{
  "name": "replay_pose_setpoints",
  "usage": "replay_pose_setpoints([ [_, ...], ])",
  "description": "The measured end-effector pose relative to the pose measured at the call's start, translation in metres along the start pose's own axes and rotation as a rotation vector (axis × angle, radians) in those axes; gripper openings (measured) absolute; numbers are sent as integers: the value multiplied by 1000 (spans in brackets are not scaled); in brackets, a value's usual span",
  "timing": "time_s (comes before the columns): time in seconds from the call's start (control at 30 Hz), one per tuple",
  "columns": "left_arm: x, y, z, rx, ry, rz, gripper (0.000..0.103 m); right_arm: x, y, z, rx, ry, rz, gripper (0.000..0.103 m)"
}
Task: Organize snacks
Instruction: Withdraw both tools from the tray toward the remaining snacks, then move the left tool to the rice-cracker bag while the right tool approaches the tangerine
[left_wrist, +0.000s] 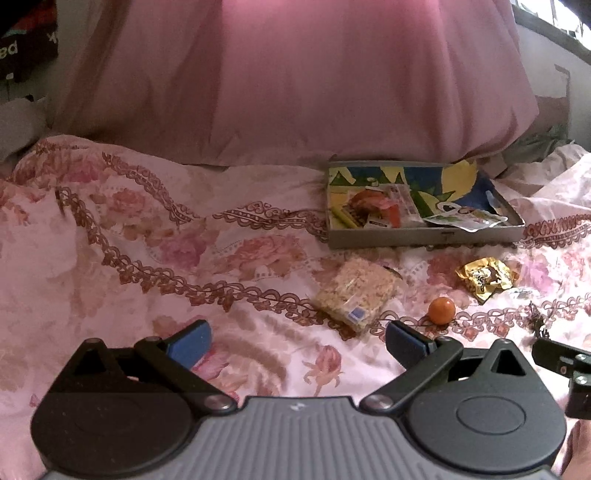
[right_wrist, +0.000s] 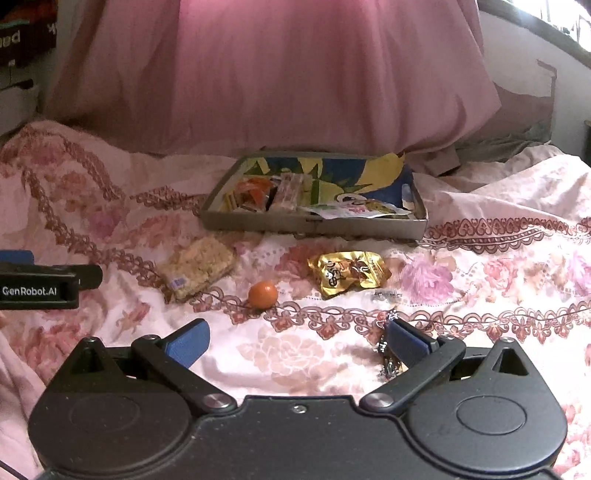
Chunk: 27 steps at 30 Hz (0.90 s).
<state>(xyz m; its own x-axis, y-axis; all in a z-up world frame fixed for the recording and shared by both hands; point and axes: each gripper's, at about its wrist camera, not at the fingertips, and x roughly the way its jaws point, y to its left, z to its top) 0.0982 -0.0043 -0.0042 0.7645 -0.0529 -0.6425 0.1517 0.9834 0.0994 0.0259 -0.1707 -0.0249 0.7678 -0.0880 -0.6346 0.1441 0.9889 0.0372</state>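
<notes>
A shallow grey box (left_wrist: 424, 236) (right_wrist: 314, 225) with a colourful lining holds several snack packets on the floral bedspread. In front of it lie a clear-wrapped oat bar (left_wrist: 356, 291) (right_wrist: 199, 267), a small orange fruit (left_wrist: 441, 311) (right_wrist: 263, 294) and a gold wrapper (left_wrist: 485, 278) (right_wrist: 349, 272). A small silver-wrapped sweet (right_wrist: 388, 354) lies by my right gripper's right finger. My left gripper (left_wrist: 297, 341) is open and empty, just short of the oat bar. My right gripper (right_wrist: 297, 339) is open and empty, just short of the fruit.
A large pink pillow (left_wrist: 295, 81) (right_wrist: 273, 74) stands behind the box. The left gripper's body (right_wrist: 40, 282) shows at the left edge of the right wrist view. A wall and window edge (left_wrist: 554, 33) are at the far right.
</notes>
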Motion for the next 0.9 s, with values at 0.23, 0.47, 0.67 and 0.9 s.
replay_pose_setpoints([
  [0.23, 12, -2, 1, 7, 47, 41, 103, 10, 0, -1, 9, 35, 2, 102],
  [0.47, 24, 4, 1, -24, 107, 70, 103, 19, -1, -1, 25, 73, 8, 102],
  [0.67, 29, 7, 2, -39, 129, 73, 103, 26, 1, -1, 24, 95, 17, 102],
  [0.9, 36, 7, 4, -37, 152, 68, 103, 32, 3, 4, 17, 111, 39, 102],
])
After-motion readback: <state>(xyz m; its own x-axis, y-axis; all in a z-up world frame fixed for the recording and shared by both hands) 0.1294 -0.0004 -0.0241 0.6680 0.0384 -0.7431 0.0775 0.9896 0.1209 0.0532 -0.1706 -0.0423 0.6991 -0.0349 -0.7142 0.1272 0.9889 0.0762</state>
